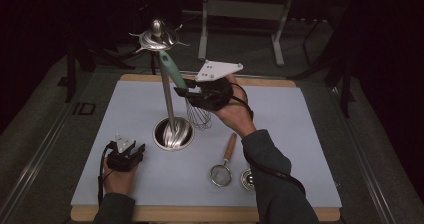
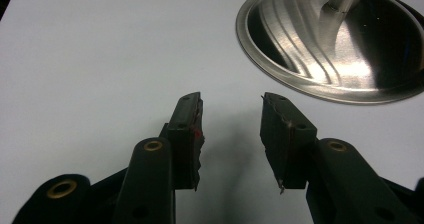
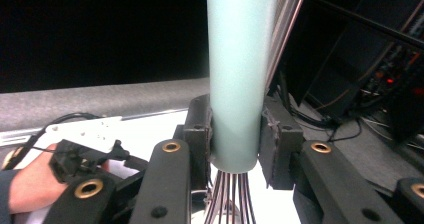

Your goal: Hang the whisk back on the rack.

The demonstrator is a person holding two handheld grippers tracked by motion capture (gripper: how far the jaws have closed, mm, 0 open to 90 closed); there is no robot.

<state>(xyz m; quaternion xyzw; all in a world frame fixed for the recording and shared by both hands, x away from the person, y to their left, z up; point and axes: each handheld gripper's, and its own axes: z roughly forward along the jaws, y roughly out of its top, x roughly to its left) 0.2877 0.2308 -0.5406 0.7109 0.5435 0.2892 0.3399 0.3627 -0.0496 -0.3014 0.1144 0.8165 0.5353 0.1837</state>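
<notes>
near the front edge of the surface [image 1: 150, 184], a small strainer [image 1: 221, 174] with a wooden handle is seen lying flat, a round metal piece [image 1: 247, 179] just beside it; nothing can be made out in the strainer's bowl. toward the front left corner the left gripper [image 1: 131, 153] is rested on the surface, its jaws apart and empty, aimed at the stand's dished base [image 2: 330, 49], which is empty but for the pole. farther back, the whisk [image 1: 196, 106] is held off the surface by the right gripper [image 1: 184, 91], jaws clamped on the lower end of its mint handle [image 3: 239, 74], wires hanging down. the handle tip is seen close under the hooked top [image 1: 157, 38] of the utensil stand [image 1: 169, 106]. judged step: hanging the whisk. the handle end should be guided squarely onto a hook, and the clamp loosened only once the weight is taken, the pole left undisturbed.
</notes>
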